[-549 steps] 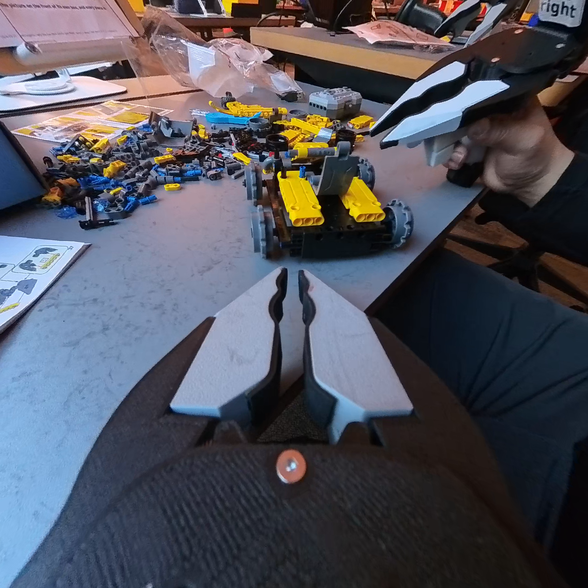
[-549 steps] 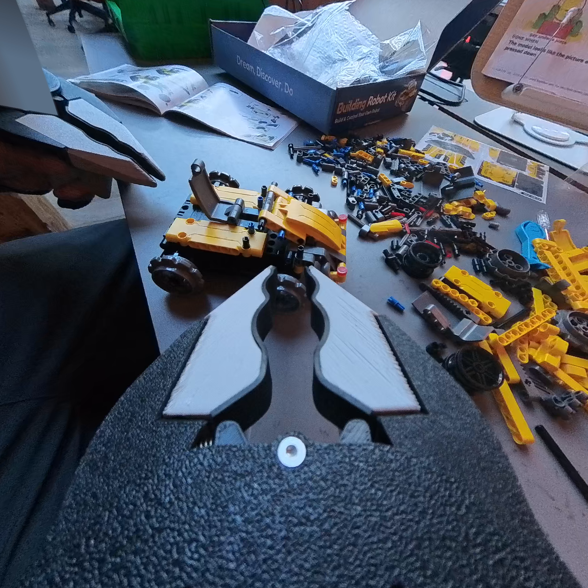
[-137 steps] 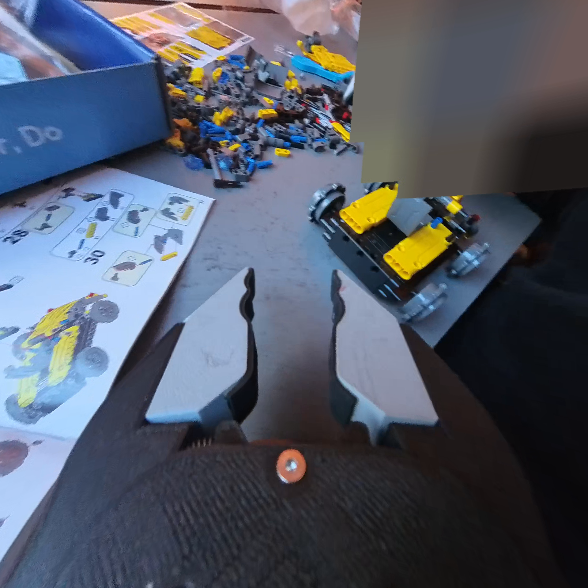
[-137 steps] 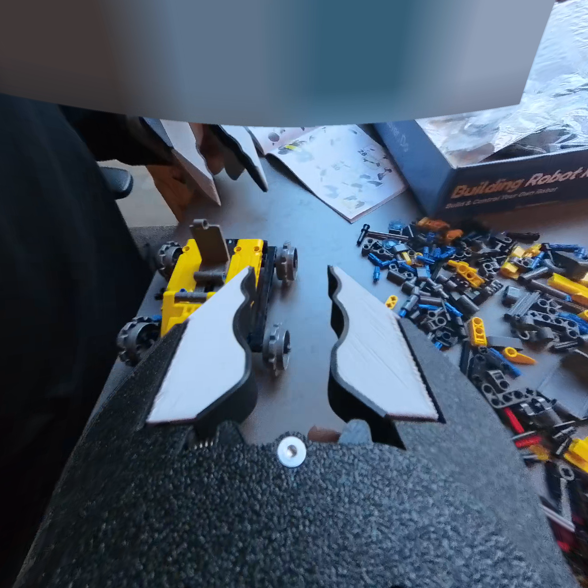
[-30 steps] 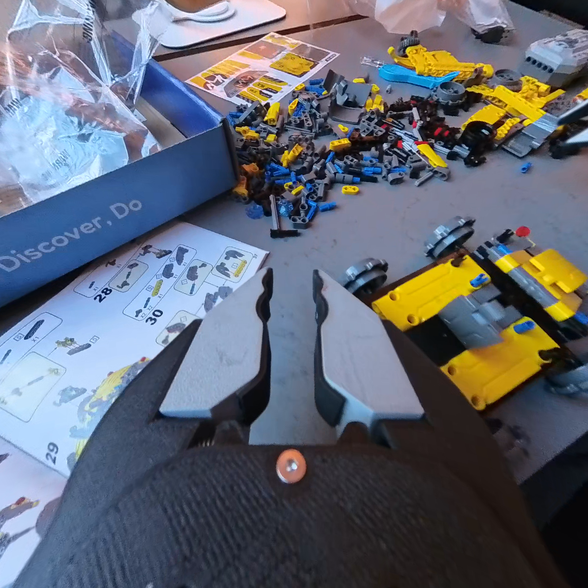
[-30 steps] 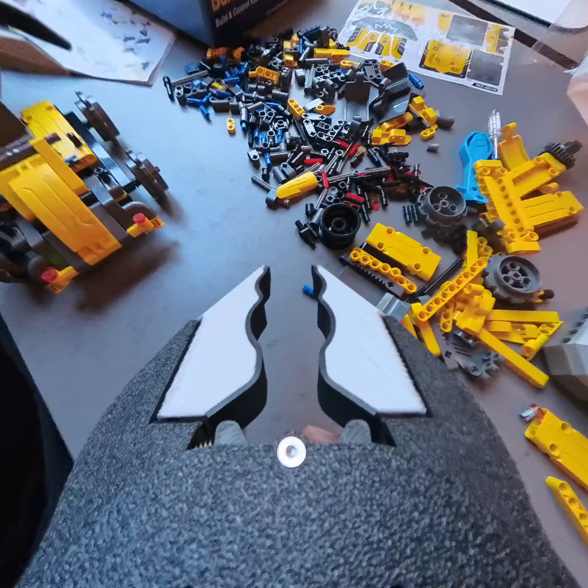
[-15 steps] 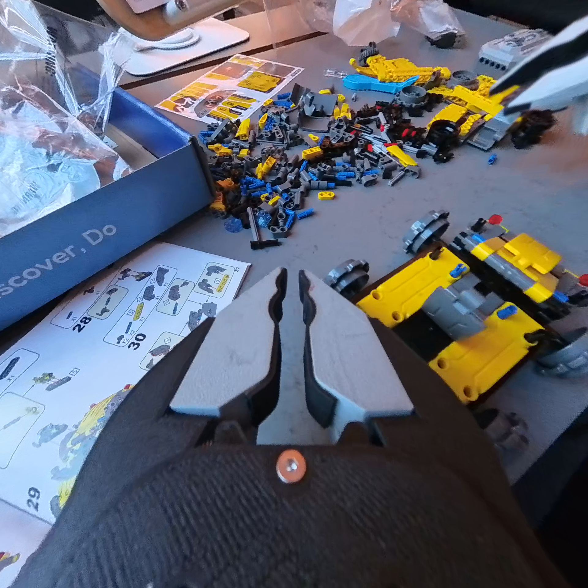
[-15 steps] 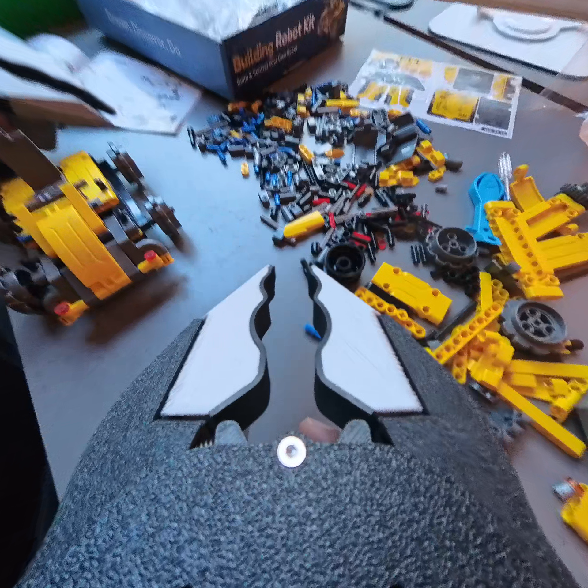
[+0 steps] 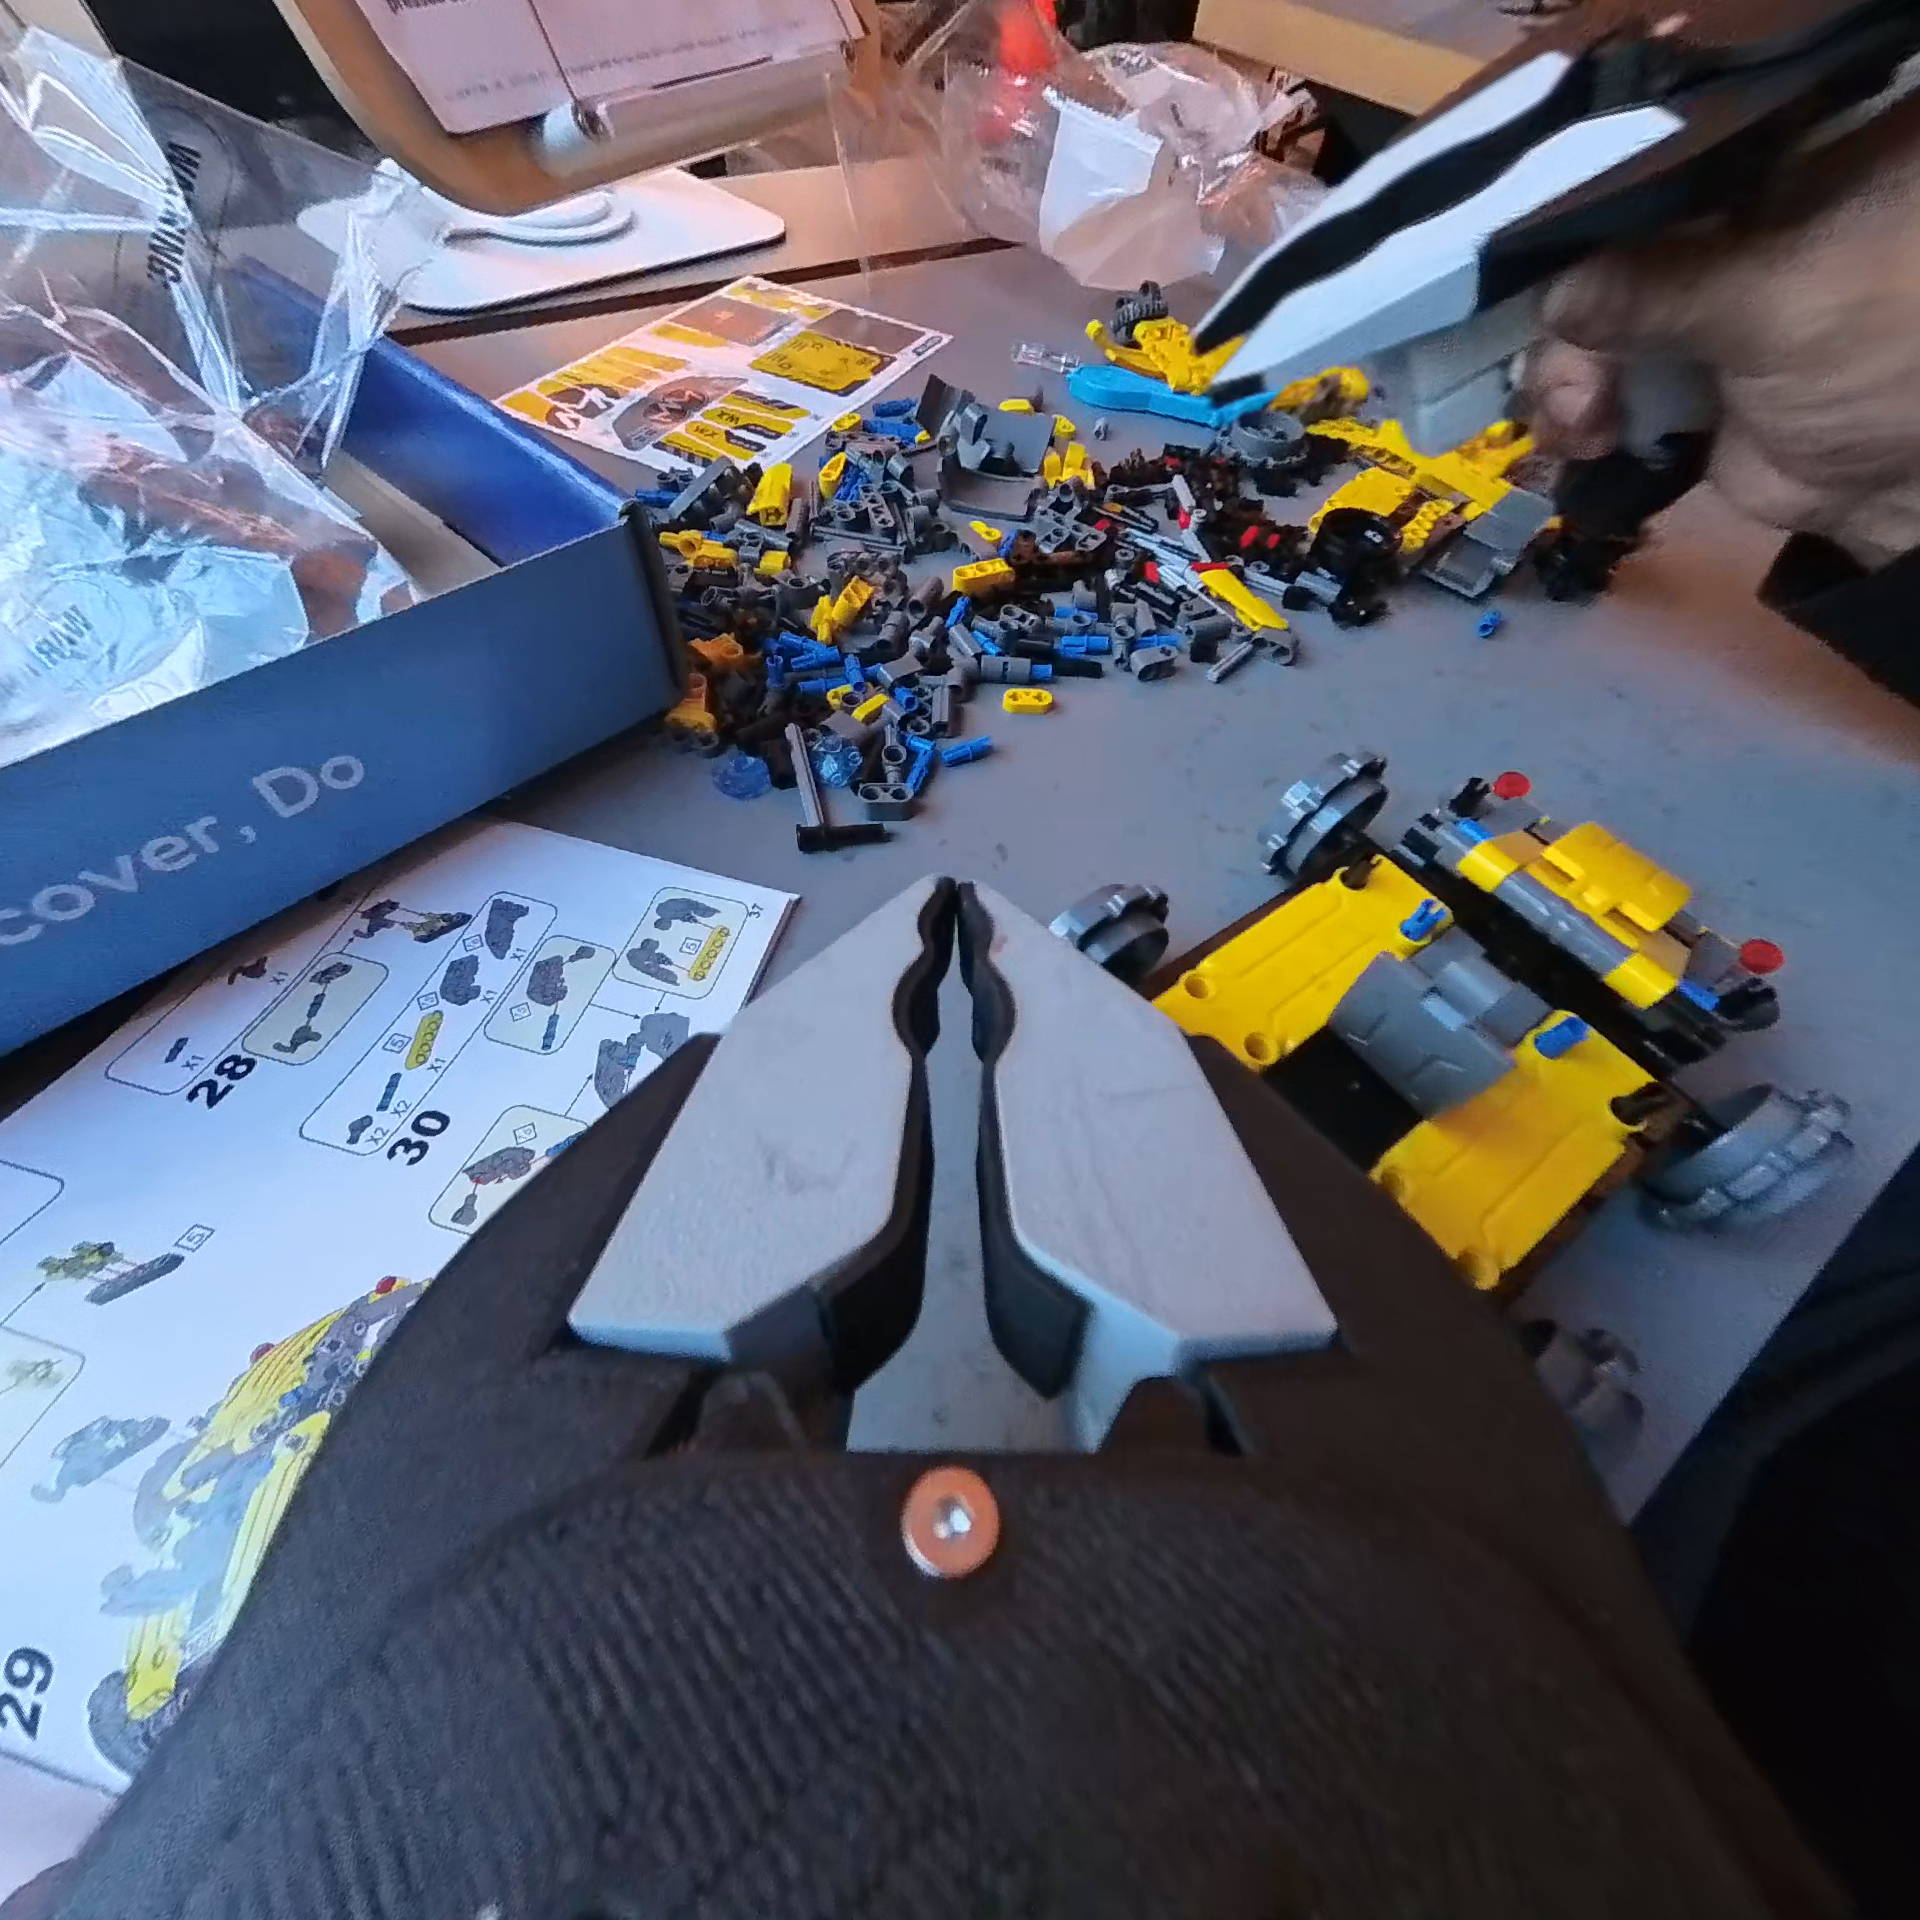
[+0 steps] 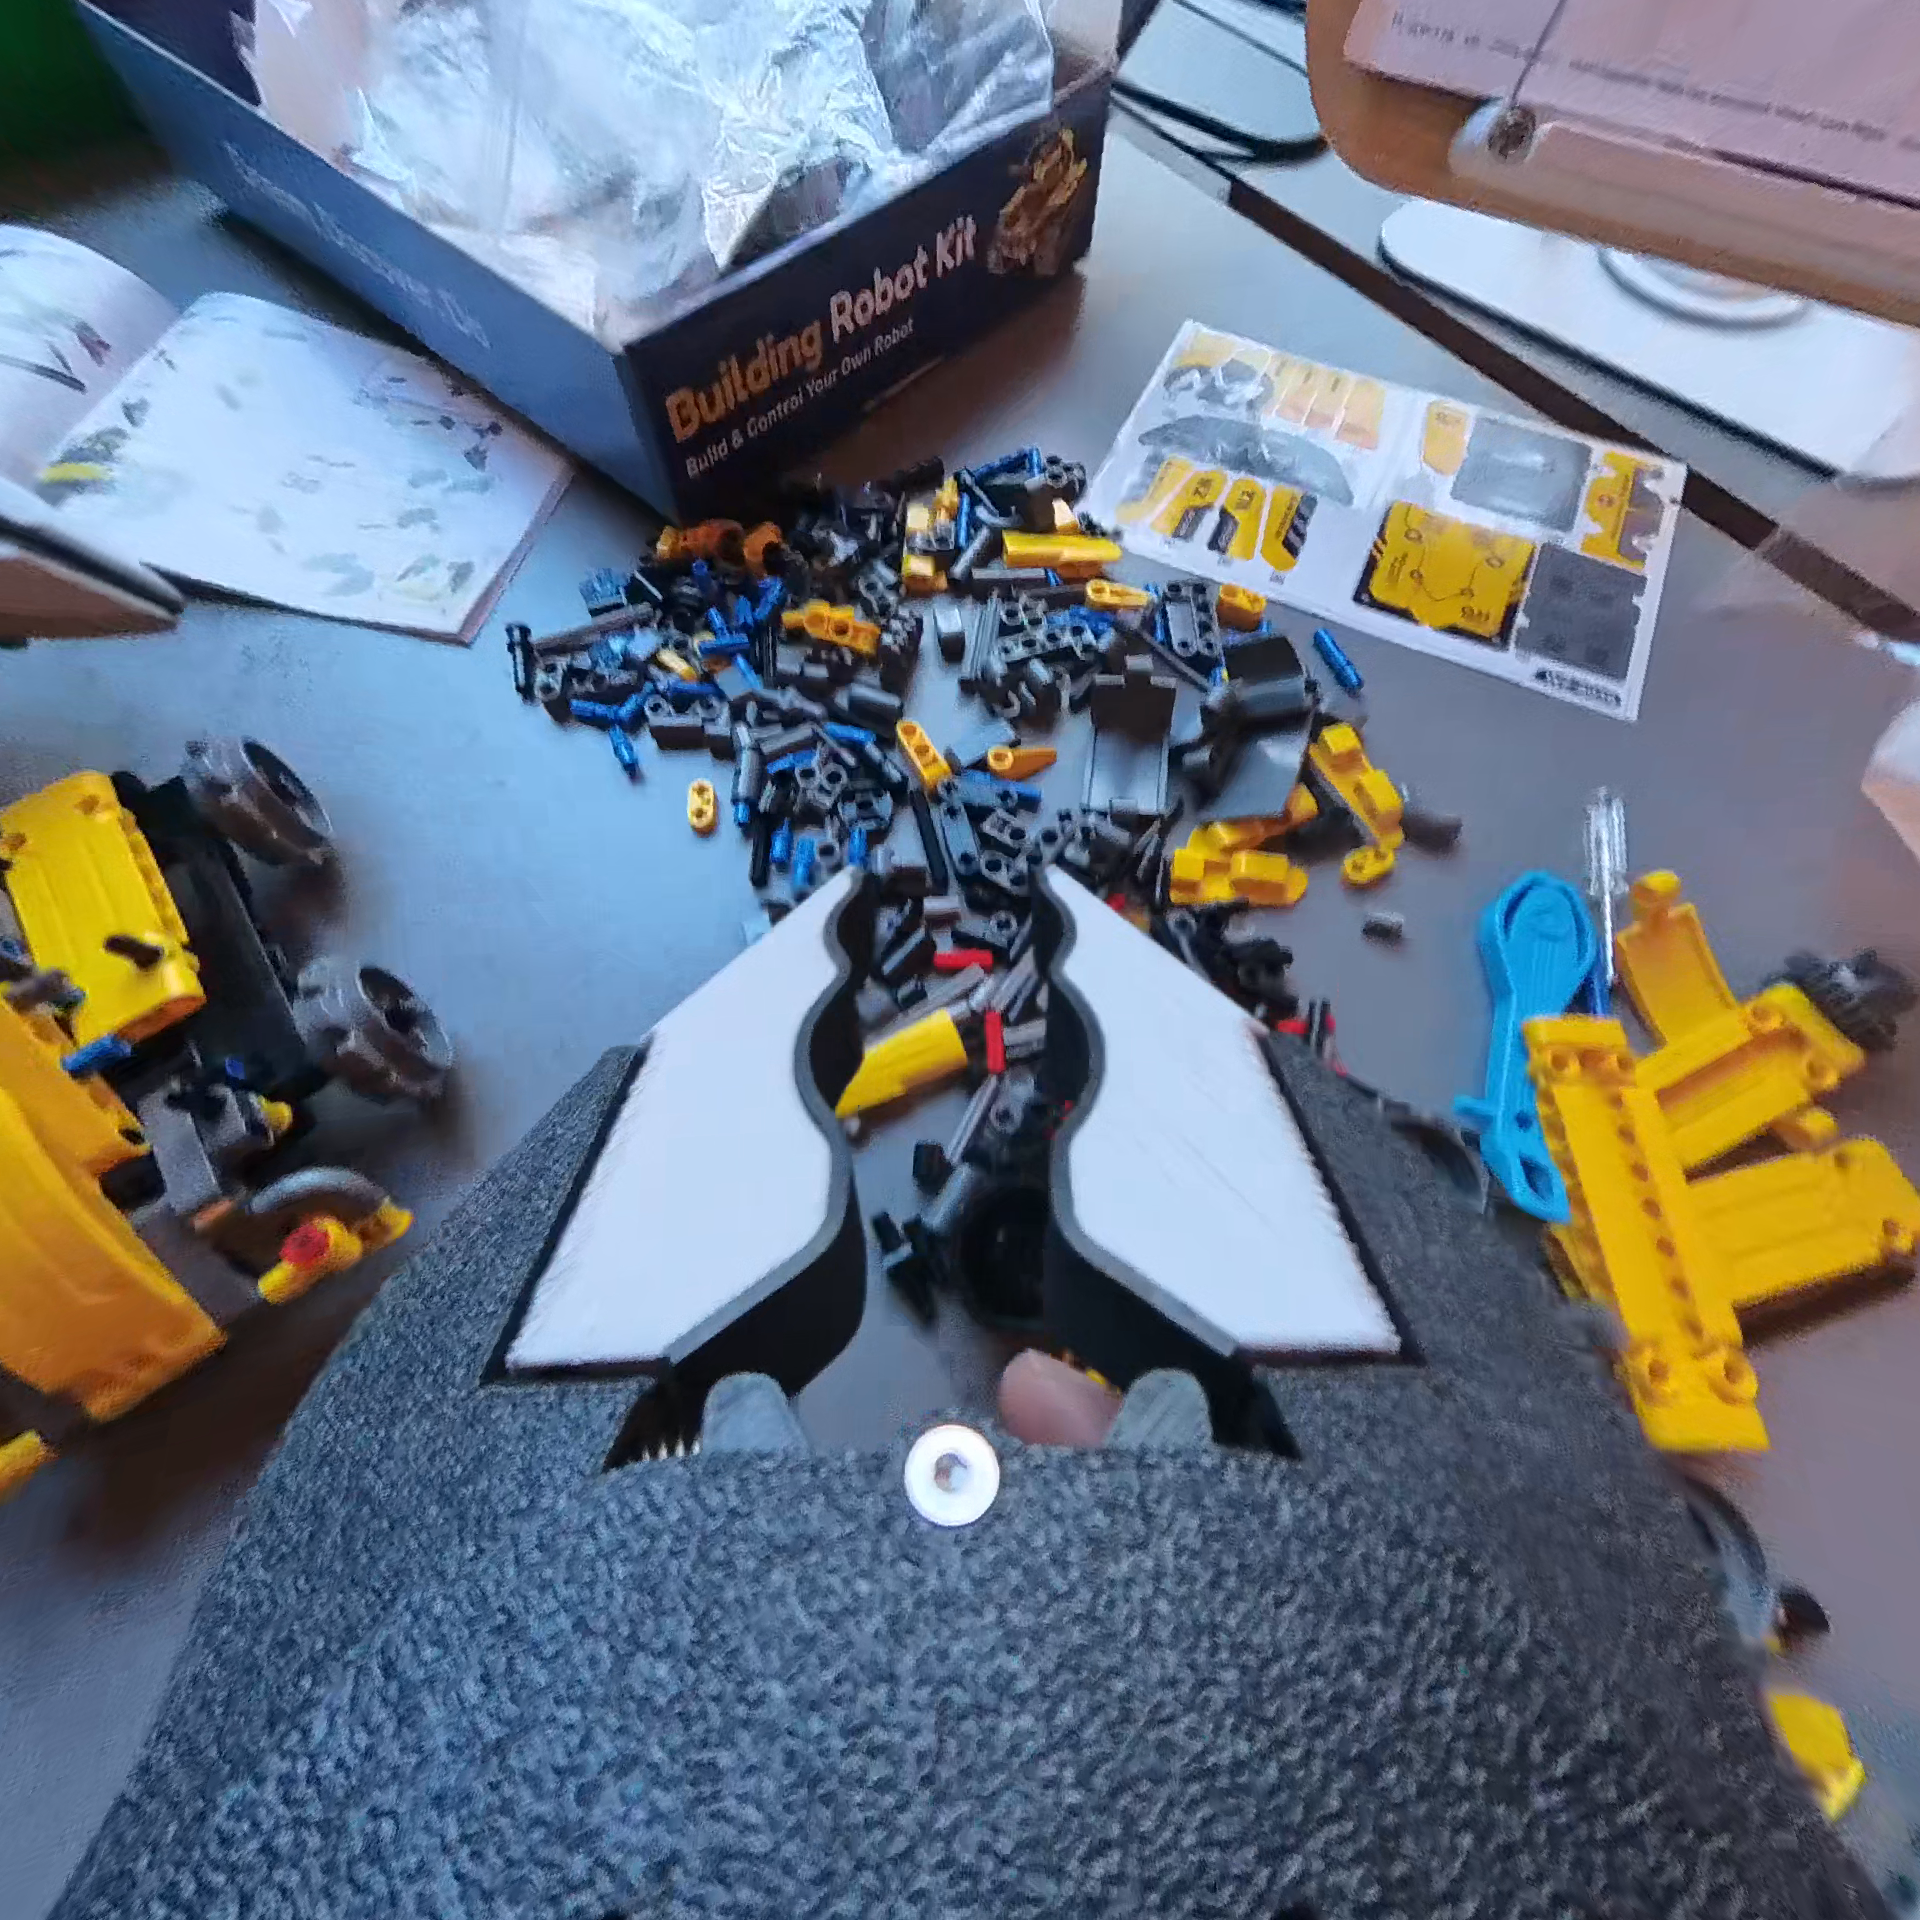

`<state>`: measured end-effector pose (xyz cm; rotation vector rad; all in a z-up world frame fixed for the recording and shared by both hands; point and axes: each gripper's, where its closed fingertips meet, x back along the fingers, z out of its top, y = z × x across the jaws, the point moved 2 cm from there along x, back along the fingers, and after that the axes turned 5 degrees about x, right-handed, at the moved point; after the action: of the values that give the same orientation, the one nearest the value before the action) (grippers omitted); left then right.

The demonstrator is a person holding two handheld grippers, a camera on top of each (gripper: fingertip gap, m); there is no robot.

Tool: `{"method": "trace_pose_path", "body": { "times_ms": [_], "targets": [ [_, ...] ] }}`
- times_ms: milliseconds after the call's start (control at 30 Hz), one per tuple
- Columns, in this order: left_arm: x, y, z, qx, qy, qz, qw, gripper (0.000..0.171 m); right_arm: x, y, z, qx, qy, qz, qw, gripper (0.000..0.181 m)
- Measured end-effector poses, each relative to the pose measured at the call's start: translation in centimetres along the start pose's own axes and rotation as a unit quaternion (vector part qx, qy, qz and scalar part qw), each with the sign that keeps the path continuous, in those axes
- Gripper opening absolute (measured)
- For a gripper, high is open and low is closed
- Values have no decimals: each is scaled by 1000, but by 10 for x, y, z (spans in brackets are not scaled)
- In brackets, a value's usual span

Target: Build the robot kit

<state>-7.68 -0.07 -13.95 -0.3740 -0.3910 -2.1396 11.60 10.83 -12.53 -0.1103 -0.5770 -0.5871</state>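
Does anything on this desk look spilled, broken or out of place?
Nothing looks broken. The loose building pieces lie strewn in a heap across the table beside the blue box. The yellow car sits near the table's edge, its wheels without tyres.

Yellow-and-black toy car (image 9: pixel 1455 1049) (partly built) sits upright beside loose bricks (image 9: pixel 987 582).

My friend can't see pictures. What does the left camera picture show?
The shut left gripper hovers over a grey table, between an open booklet and a yellow toy car. Beyond lie a pile of small bricks and a blue box; the right gripper hangs above the pile's far end.
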Motion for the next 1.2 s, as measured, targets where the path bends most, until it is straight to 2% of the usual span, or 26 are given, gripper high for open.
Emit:
{"method": "trace_pose_path", "body": {
  "times_ms": [200,400,533,733,900,1033,1100,1200],
  "targets": [
    [17,7,13,-17,76,-15,997,0,-34,-21,27,22,39,40,998,13],
    [18,10,13,-13,76,-37,996,0,-61,-22,18,51,-13,43,998,11],
    [22,12,15,-18,89,-42,995,0,-67,-23,24,41,15,45,998,7],
    [24,12,17,-15,98,-47,994,0,-64,-18,24,91,3,6,996,0],
    [25,11,17,-11,100,-49,994,0,-45,0,31,92,14,-38,995,0],
    [23,11,16,-9,95,-49,994,0,-21,16,28,62,30,-66,995,0],
    [22,10,16,-7,91,-47,995,0,-12,16,21,39,37,-56,997,0],
    [18,8,13,-2,74,-42,996,0,-8,18,3,19,11,-43,999,0]
  ]
}}
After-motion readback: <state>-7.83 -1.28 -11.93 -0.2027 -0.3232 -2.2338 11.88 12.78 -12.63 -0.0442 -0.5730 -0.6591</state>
